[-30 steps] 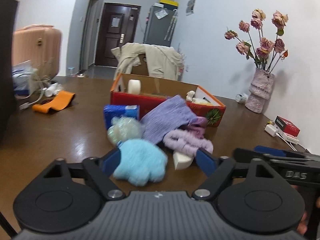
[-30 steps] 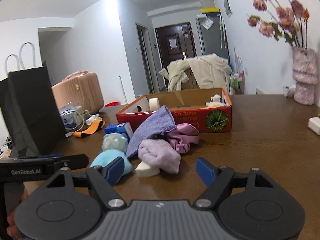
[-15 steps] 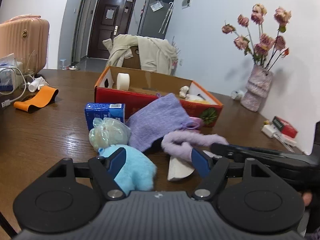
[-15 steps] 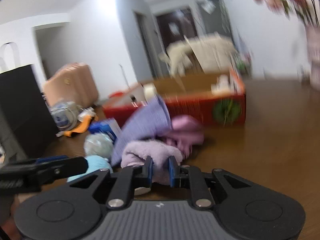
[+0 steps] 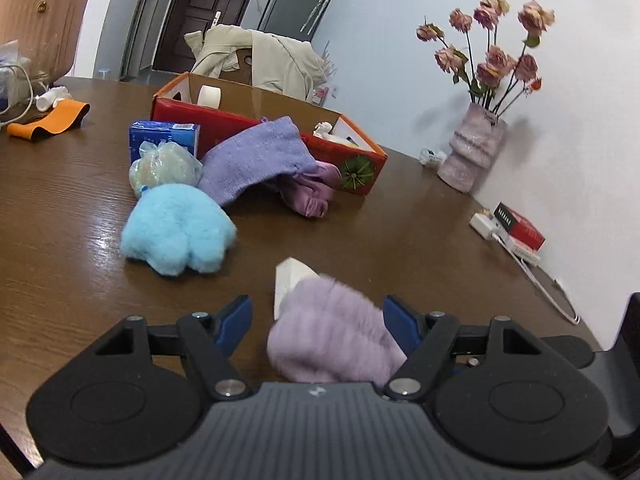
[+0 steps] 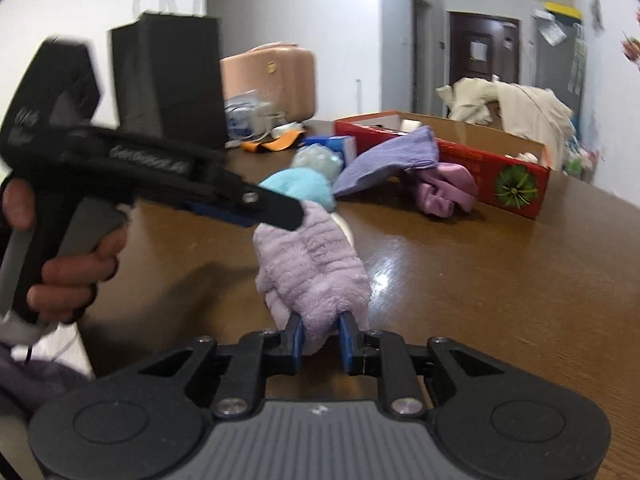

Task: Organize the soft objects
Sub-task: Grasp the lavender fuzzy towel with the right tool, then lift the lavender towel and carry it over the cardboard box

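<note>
Between our left gripper's wide-open jaws sits the fluffy lilac cloth, near the right finger and clear of the left, with a white sponge wedge just beyond it on the table. Farther off lie a blue plush and a purple knit cloth against the red box.

From the right wrist, our right gripper pinches that lilac cloth's near end – its jaws easing slightly apart – while the left gripper's fingertip touches the far end.
</note>
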A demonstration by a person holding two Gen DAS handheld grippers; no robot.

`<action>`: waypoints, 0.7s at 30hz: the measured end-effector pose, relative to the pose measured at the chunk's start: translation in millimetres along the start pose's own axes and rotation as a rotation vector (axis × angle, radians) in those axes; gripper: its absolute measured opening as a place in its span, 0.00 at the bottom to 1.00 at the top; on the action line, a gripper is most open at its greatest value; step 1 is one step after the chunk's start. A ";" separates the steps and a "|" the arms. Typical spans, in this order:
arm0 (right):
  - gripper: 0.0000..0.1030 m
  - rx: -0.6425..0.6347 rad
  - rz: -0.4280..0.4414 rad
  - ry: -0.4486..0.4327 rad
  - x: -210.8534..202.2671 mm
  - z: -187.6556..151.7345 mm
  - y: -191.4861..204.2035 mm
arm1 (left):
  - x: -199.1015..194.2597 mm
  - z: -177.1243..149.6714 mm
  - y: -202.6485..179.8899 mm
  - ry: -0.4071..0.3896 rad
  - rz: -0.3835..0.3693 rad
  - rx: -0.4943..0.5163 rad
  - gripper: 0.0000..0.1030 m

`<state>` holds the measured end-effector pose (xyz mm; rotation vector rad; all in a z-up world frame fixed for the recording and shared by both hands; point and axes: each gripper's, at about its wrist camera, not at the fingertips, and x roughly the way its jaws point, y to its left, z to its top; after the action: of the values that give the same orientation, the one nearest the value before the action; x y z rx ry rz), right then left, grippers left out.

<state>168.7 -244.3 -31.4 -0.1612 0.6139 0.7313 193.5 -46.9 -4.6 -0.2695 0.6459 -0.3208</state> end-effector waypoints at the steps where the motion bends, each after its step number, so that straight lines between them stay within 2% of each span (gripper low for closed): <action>1: 0.17 -0.001 0.007 0.008 -3.5 -2.9 0.5 | 0.1 -2.0 -1.0 0.001 0.000 -0.004 0.68; 2: 0.17 -0.002 0.010 0.014 -6.3 -5.2 1.1 | 1.4 -3.8 -1.8 0.009 0.001 -0.015 0.62; 3: 0.17 -0.002 -0.001 0.018 -9.4 -7.5 1.6 | 3.3 -6.1 -2.9 0.030 -0.010 -0.019 0.44; 4: 0.17 0.008 -0.017 0.018 -13.6 -9.5 1.6 | 4.9 -8.5 -4.9 0.048 -0.011 -0.014 0.36; 6: 0.18 0.038 -0.023 0.005 -21.8 -11.2 -1.2 | 2.9 -17.4 -8.3 0.050 0.004 -0.011 0.35; 8: 0.27 0.086 -0.002 -0.044 -34.6 -10.3 -5.9 | -1.9 -23.0 -9.5 0.034 0.008 -0.009 0.35; 10: 0.48 0.158 0.012 -0.112 -42.7 -5.5 -11.0 | -3.7 -27.1 -8.6 0.034 0.012 -0.030 0.36; 12: 0.52 0.273 0.025 -0.149 -39.9 0.8 -19.6 | -4.5 -28.6 -8.3 0.030 0.021 -0.047 0.37; 14: 0.51 0.375 -0.006 -0.125 -27.5 4.6 -25.8 | -7.1 -28.9 -8.6 0.028 0.031 -0.048 0.45; 15: 0.48 0.379 -0.031 -0.103 -21.9 4.1 -22.9 | -9.6 -28.6 -7.8 0.029 0.038 -0.048 0.49; 16: 0.41 0.353 -0.057 -0.080 -15.5 3.1 -17.7 | -12.7 -27.8 -6.7 0.030 0.041 -0.043 0.51; 18: 0.33 0.361 -0.046 -0.065 -8.0 -2.0 -14.3 | -18.5 -27.5 -3.8 0.036 0.026 -0.029 0.51; 20: 0.30 0.391 -0.036 -0.058 -2.1 -6.4 -15.3 | -17.7 -28.2 -2.5 0.062 0.012 -0.011 0.50; 21: 0.29 0.397 -0.033 -0.058 -0.5 -6.5 -16.2 | -15.1 -29.4 -2.4 0.076 0.014 -0.007 0.44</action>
<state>176.2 -258.8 -37.5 0.2150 0.6875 0.5676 163.3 -47.7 -18.1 -0.2603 0.7233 -0.3163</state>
